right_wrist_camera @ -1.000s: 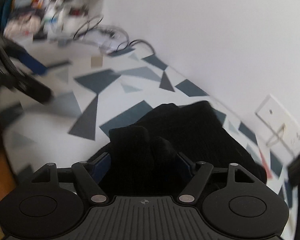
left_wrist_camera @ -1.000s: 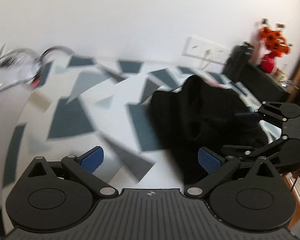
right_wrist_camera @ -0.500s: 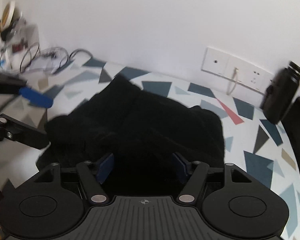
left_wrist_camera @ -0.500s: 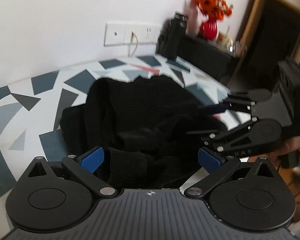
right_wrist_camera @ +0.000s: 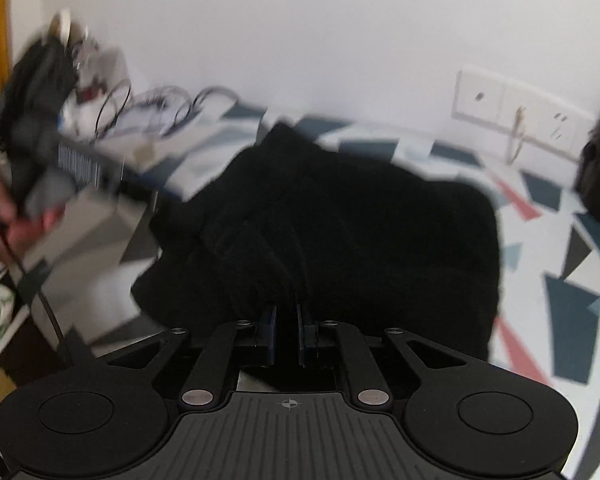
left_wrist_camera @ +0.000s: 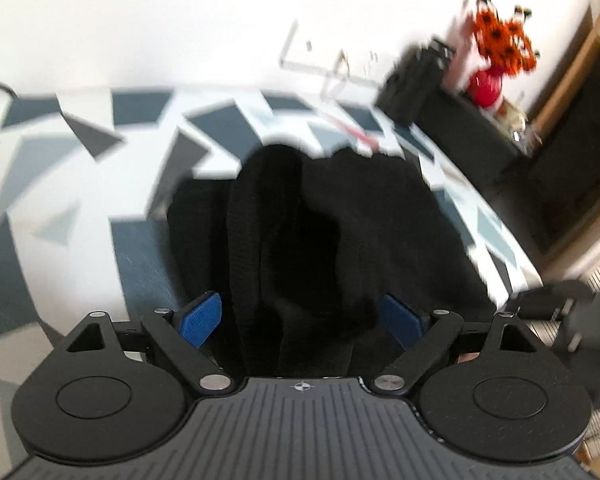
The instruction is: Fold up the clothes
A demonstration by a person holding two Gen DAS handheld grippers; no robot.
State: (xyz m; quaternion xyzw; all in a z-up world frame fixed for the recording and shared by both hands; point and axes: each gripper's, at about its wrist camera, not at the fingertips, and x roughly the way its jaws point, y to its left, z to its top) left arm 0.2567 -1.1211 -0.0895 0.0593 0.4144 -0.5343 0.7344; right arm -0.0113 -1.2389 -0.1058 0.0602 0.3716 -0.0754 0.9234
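Observation:
A black knit garment (left_wrist_camera: 340,216) lies bunched on a table covered in a white cloth with grey and blue triangles (left_wrist_camera: 80,184). My left gripper (left_wrist_camera: 300,316) is open, its blue pads (left_wrist_camera: 202,318) on either side of a fold at the garment's near edge. My right gripper (right_wrist_camera: 286,320) is shut on a fold of the same garment (right_wrist_camera: 340,216) at its near edge. The left gripper's body shows blurred at the left of the right wrist view (right_wrist_camera: 52,168).
A wall socket plate with a cable (right_wrist_camera: 516,120) sits behind the table. A black object (left_wrist_camera: 412,80) and a red vase of orange flowers (left_wrist_camera: 496,60) stand at the far right. Cables and clutter (right_wrist_camera: 140,100) lie at the far left.
My right gripper has closed on the garment's near fold. My left gripper has moved in, open, so the garment's edge sits between its pads. Both views are blurred by motion.

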